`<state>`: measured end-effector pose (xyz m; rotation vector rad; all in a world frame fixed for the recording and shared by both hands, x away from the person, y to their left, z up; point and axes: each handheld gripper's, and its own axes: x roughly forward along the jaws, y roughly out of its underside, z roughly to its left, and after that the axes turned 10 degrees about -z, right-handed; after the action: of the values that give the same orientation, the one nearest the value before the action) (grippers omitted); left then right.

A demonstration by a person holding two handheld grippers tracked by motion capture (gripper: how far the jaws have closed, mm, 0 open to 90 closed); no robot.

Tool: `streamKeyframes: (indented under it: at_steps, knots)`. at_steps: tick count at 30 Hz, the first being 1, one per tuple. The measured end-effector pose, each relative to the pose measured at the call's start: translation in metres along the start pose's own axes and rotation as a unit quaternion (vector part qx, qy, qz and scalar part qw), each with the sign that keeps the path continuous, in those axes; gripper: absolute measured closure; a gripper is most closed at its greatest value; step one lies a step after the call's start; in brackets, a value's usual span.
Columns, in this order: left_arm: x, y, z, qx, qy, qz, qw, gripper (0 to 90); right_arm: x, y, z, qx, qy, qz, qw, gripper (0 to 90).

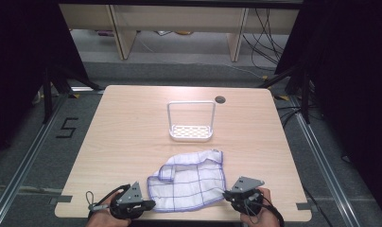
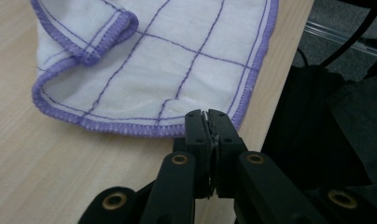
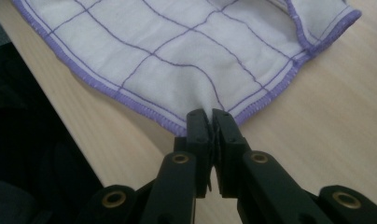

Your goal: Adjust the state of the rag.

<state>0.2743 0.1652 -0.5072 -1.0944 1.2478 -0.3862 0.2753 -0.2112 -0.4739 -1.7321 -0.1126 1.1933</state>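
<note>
Cloth [image 1: 189, 182] flat near table [image 1: 132, 132] front edge, one corner folded over. Left gripper [image 1: 149, 205] and right gripper [image 1: 227, 194] pinched tight on near corners. Best lifted together, level and slow, toward rack [image 1: 191, 122].

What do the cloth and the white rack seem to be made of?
Cloth: soft woven fabric, probably cotton, matte; it wrinkles and folds, has thin purple grid lines and a stitched purple hem.
White rack: probably coated metal or plastic, smooth; thin bent frame and slotted tray. The look leaves it open.
</note>
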Motion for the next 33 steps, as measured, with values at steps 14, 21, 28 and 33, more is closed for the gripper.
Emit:
streamKeyframes:
  at_steps: [14, 21, 28, 33]
  knots:
    - [-0.003, -0.023, 0.033, -0.064, -0.062, -0.050, 0.9948, 46.9, -0.005, -0.007, -0.019, 0.033, 0.033, -0.048, 0.9978, 49.1]
    - [0.030, -0.046, 0.061, -0.076, -0.076, -0.020, 0.9940, 39.2, 0.034, -0.038, -0.057, 0.046, 0.068, -0.025, 0.9963, 47.4]
    - [0.047, -0.046, 0.073, -0.086, -0.074, -0.001, 0.9935, 44.6, 0.069, -0.041, -0.077, 0.093, 0.053, 0.014, 0.9942, 53.5]
    - [0.053, -0.047, 0.075, -0.064, -0.065, 0.003, 0.9958, 66.8, 0.077, -0.041, -0.078, 0.088, 0.042, 0.024, 0.9949, 79.9]
